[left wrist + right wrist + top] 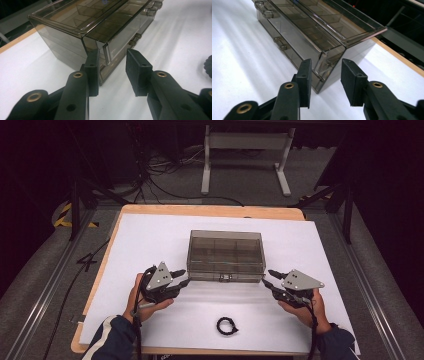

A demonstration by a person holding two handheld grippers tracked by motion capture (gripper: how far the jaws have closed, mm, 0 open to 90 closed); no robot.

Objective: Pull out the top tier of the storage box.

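Note:
A smoky see-through plastic box [226, 251] with inner compartments and a closed lid stands in the middle of the white table sheet [150, 235]. My left gripper [185, 276] is at its front left corner. In the left gripper view the gripper [111, 67] has its jaws apart with the corner of the box [100, 22] between them, a gap at the right pad. My right gripper [267, 276] is at the front right corner. In the right gripper view the gripper [325, 77] straddles that corner of the box [312, 30] the same way, pads not pressing.
A small black ring [226, 325] lies on the sheet near the front edge, between the two hands; its rim [208, 66] shows at the right of the left gripper view. Two latches [280, 43] sit on the box front. Beyond the wooden table edge [210, 210] are floor, cables and a stand.

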